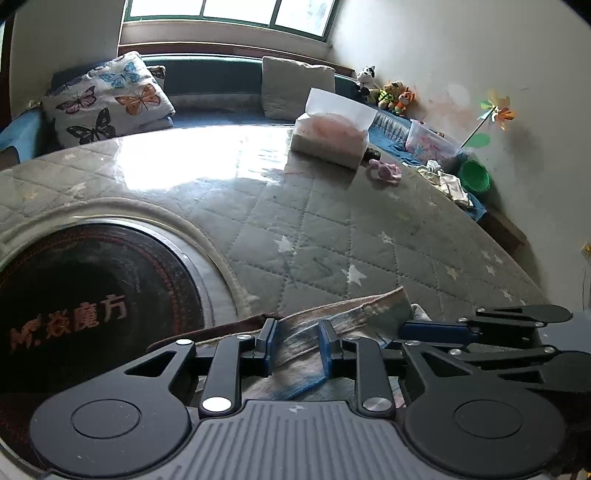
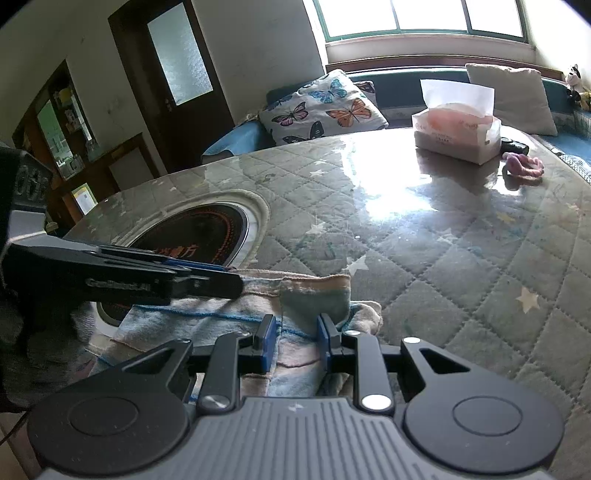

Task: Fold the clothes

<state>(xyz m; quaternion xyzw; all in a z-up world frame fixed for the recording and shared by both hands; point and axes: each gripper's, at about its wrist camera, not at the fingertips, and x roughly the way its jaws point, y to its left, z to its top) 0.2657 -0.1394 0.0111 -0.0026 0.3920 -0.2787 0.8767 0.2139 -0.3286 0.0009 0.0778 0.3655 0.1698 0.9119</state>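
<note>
The cloth (image 1: 295,354), a faded garment in pale blue, pink and grey with blue stripes, lies bunched at the near edge of the table (image 1: 332,229), at the bottom centre of both views. In the left wrist view the left gripper (image 1: 298,347) sits at the bottom centre with its blue pads narrowly apart and a ridge of the cloth running up between them; the pads appear to press on that fold. The right gripper (image 1: 436,328) reaches in from the lower right of that frame, its tip touching the cloth's right end.

In the right wrist view the right gripper (image 2: 296,341) is at the bottom centre, its pads likewise narrowly apart and pinching a raised fold of the cloth (image 2: 295,295). The left gripper (image 2: 207,275) comes in from the left edge, lying nearly flat across the cloth's far hem; whether it is pinching cannot be told from this side.

The table carries a quilted grey cover with white stars under a glossy sheet. A round black cooktop (image 1: 92,302) with orange lettering is set into it, at the lower left of the left wrist view, just beside the cloth. Far across the table, upper right, stand a tissue box (image 1: 328,136) and a pink toy (image 1: 386,171). A butterfly pillow (image 1: 107,99) rests on the bench beyond, under the window (image 1: 229,11).
</note>
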